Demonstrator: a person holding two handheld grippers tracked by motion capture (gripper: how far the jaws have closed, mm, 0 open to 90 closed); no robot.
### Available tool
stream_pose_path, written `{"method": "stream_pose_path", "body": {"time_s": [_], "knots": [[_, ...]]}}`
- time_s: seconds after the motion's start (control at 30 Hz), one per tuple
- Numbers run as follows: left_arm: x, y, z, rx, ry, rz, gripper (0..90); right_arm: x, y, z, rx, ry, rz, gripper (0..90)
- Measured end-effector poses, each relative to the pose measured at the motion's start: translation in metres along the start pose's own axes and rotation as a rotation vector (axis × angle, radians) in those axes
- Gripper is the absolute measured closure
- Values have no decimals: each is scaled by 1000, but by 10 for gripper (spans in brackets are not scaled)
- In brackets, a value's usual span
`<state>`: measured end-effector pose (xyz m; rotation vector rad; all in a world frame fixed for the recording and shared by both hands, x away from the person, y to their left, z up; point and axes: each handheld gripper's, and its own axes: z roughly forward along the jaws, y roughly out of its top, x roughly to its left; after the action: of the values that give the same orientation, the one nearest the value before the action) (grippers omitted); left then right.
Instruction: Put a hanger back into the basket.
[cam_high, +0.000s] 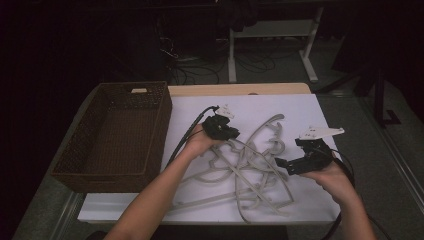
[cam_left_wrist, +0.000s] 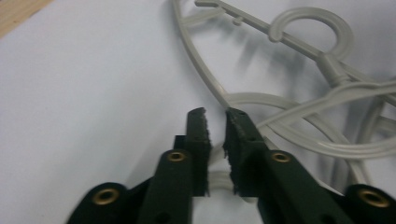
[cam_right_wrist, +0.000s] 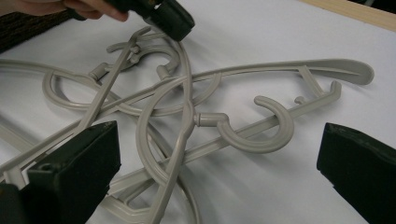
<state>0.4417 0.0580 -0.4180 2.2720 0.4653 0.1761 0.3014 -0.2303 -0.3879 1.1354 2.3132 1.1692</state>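
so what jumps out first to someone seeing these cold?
The tangled heap of grey plastic clothes hangers on the white sheet covering the table, mid-frame in the high view. The left gripper is down on the heap's upper left edge, jaws closed to a narrow gap around a thin hanger bar, while the right gripper waits open at the heap's right side. A dark brown woven basket sits on the left.

left gripper (cam_left_wrist: 216, 122) jaws nearly closed on a thin grey hanger (cam_left_wrist: 205, 77) arm running between the pads, more tangled hangers (cam_left_wrist: 327, 126) right, on white tabletop (cam_left_wrist: 84, 93)
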Motion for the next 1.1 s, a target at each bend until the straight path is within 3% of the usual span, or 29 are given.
{"method": "stream_pose_path", "body": {"time_s": [0.13, 0.7, 1.1], "knots": [[5, 2, 5, 25, 8, 9, 897, 1, 0, 0, 3, 2, 0, 0], [17, -7, 15, 200, 80, 33, 900, 3, 1, 2, 7, 7, -5, 0], [13, -32, -15, 241, 118, -26, 900, 1, 1, 2, 10, 3, -4, 0]]}}
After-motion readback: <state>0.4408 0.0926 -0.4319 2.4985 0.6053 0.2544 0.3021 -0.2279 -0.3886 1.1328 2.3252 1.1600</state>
